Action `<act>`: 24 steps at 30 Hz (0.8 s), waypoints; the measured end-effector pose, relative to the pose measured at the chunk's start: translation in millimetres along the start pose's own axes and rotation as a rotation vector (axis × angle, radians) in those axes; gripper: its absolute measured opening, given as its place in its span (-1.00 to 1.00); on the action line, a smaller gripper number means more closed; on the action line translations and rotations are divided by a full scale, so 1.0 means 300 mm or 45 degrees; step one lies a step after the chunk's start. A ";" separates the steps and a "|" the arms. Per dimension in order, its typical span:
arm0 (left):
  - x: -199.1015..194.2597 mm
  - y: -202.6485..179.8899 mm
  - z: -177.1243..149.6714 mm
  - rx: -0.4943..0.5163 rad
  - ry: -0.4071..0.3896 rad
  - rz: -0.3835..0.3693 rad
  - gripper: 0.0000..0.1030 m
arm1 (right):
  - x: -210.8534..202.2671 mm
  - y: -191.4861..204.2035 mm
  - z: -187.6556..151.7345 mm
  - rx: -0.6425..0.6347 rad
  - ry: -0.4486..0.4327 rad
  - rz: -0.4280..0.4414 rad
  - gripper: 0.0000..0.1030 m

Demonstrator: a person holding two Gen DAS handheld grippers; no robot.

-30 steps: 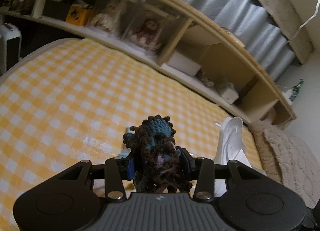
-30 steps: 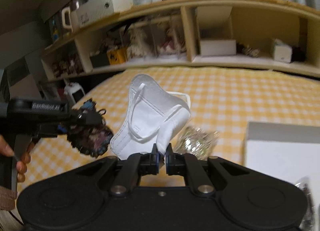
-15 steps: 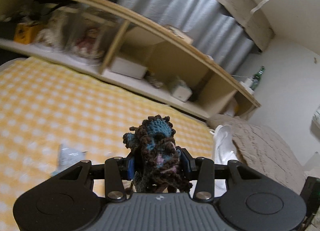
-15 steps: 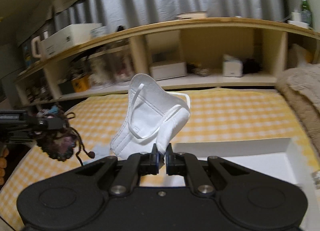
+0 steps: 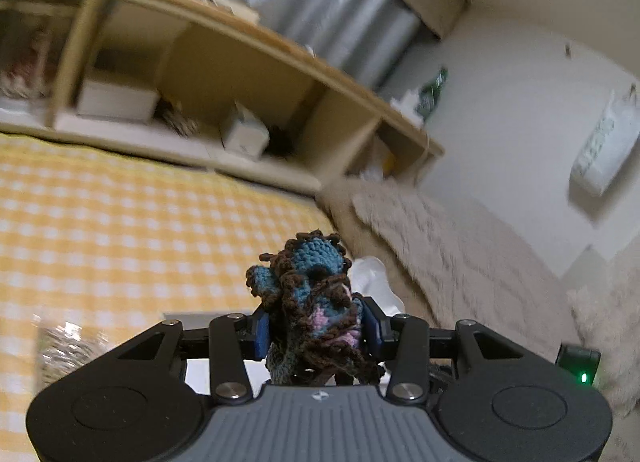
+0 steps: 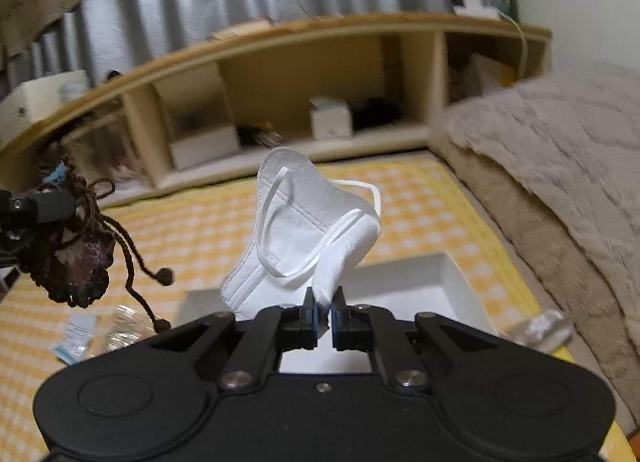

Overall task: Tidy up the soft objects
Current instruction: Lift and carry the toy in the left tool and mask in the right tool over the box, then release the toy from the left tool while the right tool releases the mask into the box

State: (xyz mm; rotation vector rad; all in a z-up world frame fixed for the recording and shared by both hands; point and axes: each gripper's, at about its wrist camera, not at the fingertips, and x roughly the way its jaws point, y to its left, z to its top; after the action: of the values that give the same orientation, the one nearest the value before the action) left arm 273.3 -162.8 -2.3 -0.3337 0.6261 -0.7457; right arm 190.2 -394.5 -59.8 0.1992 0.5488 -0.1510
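The left gripper [image 5: 316,328] is pinching a small crocheted doll of blue, brown and pink yarn [image 5: 316,302], its blue pads pressed into the doll's sides, and holds it in the air above the yellow-and-white checked bedcover [image 5: 120,229]. From the right wrist view the same doll [image 6: 76,258] hangs at the far left, with knotted brown cords dangling loose beneath it. The right gripper [image 6: 322,312] has its jaws squeezed nearly together on one corner of a white folded face mask with elastic ear loops [image 6: 308,229], which stands up from the jaws over a shallow white rectangular tray [image 6: 452,282] lying on the bedcover.

Both look very light and entirely soft. The doll should squash rather than slip, so a grip across its body seems sound; the trailing cords could snag on a tray edge. The mask is thin, springy fabric, and a pinch at a corner or seam should carry it, though it will flop and may not land flat.

Counted: one doll, one mask, one tray. Around the tray lie a crinkly clear plastic wrapper [image 6: 124,328] and a small blue-and-white sachet [image 6: 76,338] on its left, and another clear wrapper [image 6: 540,330] on its right. A beige knitted blanket [image 6: 560,165] is heaped along the right side.
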 end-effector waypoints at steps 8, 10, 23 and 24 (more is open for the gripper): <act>0.228 0.066 -0.086 0.059 0.188 0.087 -0.11 | 0.138 -0.055 -0.054 -0.031 0.171 -0.003 -0.88; 0.270 0.099 -0.106 0.075 0.230 0.125 -0.11 | 0.161 -0.054 -0.065 -0.034 0.205 0.016 -0.88; 0.341 0.191 -0.149 0.149 0.283 0.269 0.61 | 0.231 -0.065 -0.103 -0.113 0.286 -0.158 0.25; 0.333 0.190 -0.145 0.153 0.271 0.263 0.61 | 0.229 -0.065 -0.102 -0.113 0.282 -0.162 0.26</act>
State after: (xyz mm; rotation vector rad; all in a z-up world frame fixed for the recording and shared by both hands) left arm 332.1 -197.6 -104.5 -0.0771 0.7997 -0.6213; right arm 229.0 -412.5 -124.6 0.0943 0.7875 -0.2294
